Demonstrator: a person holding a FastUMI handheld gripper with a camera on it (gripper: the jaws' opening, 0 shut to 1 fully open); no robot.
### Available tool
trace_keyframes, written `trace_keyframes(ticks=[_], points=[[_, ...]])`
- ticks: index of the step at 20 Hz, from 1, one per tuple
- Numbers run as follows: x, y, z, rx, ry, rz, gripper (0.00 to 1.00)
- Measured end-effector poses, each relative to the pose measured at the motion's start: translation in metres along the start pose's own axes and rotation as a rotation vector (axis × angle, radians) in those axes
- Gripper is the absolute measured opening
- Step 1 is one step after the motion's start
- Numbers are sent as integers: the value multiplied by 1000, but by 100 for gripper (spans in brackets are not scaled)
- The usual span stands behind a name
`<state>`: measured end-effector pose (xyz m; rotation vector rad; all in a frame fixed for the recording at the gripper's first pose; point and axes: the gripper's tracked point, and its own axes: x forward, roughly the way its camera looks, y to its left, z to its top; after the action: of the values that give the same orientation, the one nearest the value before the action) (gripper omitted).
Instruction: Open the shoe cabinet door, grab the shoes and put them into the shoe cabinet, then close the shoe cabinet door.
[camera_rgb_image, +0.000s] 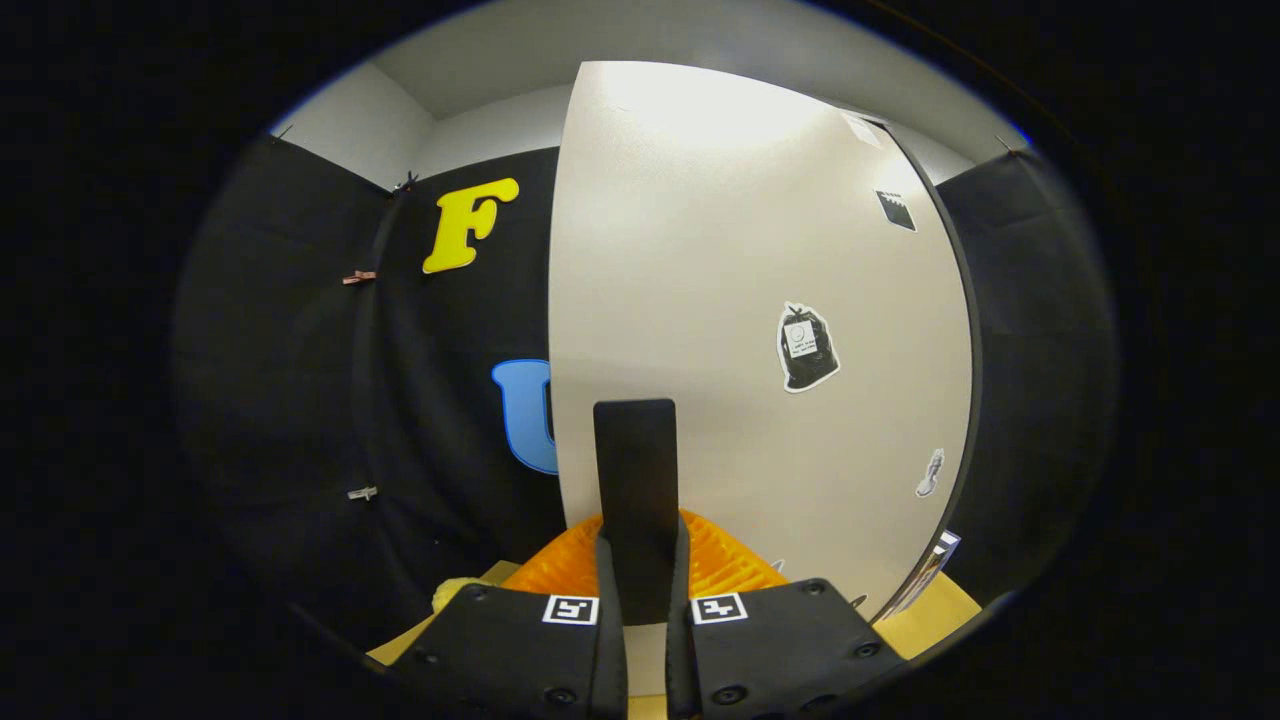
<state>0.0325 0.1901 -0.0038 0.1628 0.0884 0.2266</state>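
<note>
Your gripper camera rides low behind the gripper (636, 575), faces forward along its fingers, and sits very close to the pale cabinet door (740, 300), booth wall left of it.

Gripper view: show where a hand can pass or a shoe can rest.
Free: left of the door, before the cloth wall, room for a hand; a bare wooden strip right of the fingers, under the door's edge. Crowded: the gripper, shut on the door's dark handle, with a yellow thing just left.
</note>
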Motion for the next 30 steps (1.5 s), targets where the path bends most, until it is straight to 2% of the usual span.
trace_keyframes(ticks=[5, 11, 24, 30], points=[[-40, -8, 5, -23, 11, 85, 19], [-83, -37, 6, -22, 38, 110, 19], [-159, -125, 14, -18, 54, 49, 18], [-177, -188, 23, -27, 40, -39, 17]])
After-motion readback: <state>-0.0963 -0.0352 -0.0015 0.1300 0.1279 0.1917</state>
